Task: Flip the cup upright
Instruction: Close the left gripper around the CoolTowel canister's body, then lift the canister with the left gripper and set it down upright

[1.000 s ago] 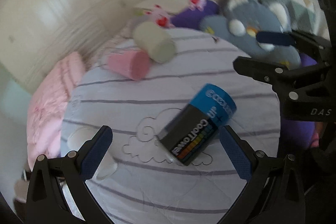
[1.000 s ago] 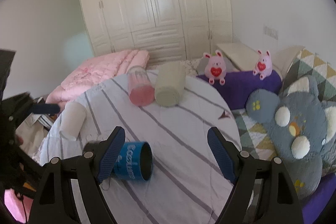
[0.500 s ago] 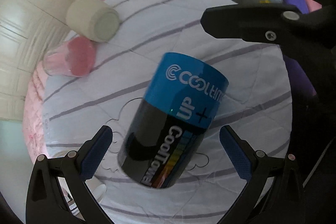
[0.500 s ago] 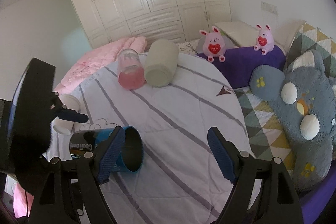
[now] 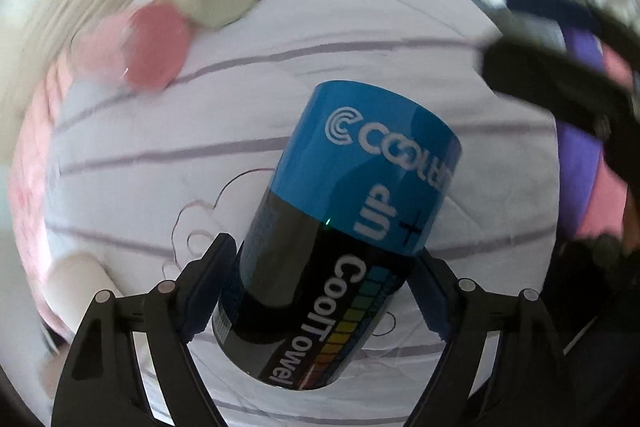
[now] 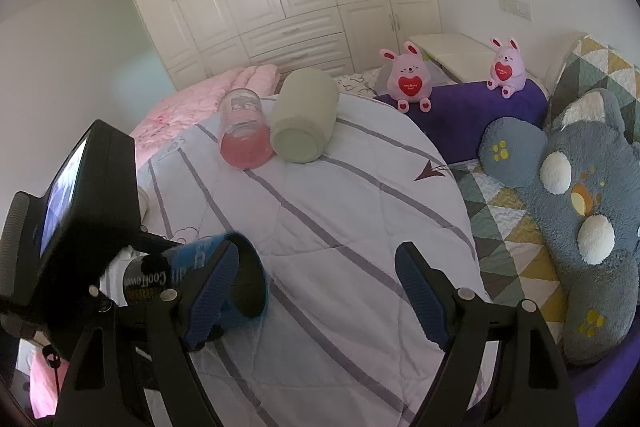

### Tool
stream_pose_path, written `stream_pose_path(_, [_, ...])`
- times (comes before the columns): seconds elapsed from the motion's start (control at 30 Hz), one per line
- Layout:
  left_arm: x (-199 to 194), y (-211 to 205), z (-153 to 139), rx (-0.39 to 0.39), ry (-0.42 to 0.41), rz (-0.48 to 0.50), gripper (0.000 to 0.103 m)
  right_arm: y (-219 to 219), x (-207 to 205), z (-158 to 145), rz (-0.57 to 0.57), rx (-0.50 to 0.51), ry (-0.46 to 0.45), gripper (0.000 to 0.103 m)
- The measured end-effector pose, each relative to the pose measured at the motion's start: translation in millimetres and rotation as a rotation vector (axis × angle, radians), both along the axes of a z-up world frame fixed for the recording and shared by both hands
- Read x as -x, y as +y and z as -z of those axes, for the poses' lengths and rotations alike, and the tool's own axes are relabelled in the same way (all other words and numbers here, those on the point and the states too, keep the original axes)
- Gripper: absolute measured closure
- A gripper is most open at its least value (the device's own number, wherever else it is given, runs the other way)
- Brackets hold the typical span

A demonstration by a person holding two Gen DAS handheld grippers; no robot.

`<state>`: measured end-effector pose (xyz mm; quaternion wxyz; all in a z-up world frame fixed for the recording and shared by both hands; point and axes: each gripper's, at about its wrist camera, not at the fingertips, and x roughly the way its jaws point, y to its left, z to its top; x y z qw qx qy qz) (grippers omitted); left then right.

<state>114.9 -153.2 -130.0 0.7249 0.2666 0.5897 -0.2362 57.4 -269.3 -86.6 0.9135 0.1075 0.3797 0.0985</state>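
Note:
A blue and black cup point(image 5: 352, 219) printed "CoolTowel" lies on its side on the striped quilt point(image 5: 280, 39). My left gripper point(image 5: 320, 291) is shut on its black half, one pad on each side. In the right wrist view the cup point(image 6: 192, 267) shows at lower left with its open mouth facing right, partly behind my right gripper's left finger point(image 6: 212, 287). My right gripper point(image 6: 320, 287) is open and empty, beside the cup above the quilt point(image 6: 340, 207).
A pink jar point(image 6: 244, 131) and a grey-green cup point(image 6: 304, 119) lie on their sides at the quilt's far end. A white cup point(image 5: 80, 283) lies at the left. A grey plush point(image 6: 568, 195) and two pink bunnies point(image 6: 408, 79) sit to the right.
My left gripper moved in over the cup and shut on its black half. The cup's open end now sits a little higher in the right wrist view. The right gripper stayed open.

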Motion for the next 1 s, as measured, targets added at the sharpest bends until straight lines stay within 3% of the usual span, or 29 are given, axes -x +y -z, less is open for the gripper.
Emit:
stream_pose_path(0.27, [-11.8,56.7,-15.5,0.175,-0.034,-0.365,0.025,16.6,-1.7,-7.5,-0.033,0.021,-0.019,0.021])
stream_pose_path(0.47, [-20.3,104.4,-23.2,0.305,-0.117,-0.634,0.029,33.7,-14.6,-17.1,-0.065,0.048,-0.041,0.021])
stream_pose_path(0.77, [-27.6,106.3,-9.5,0.32,-0.19,-0.814,0.029,54.5,-34.8,-21.5,-0.106,0.075,-0.046,0.021])
stream_pose_path(1.0, [-38.9,108.0,5.8,0.27,-0.215,-0.881,0.03,59.5,-40.1,-22.4,-0.107,0.093,-0.04,0.021])
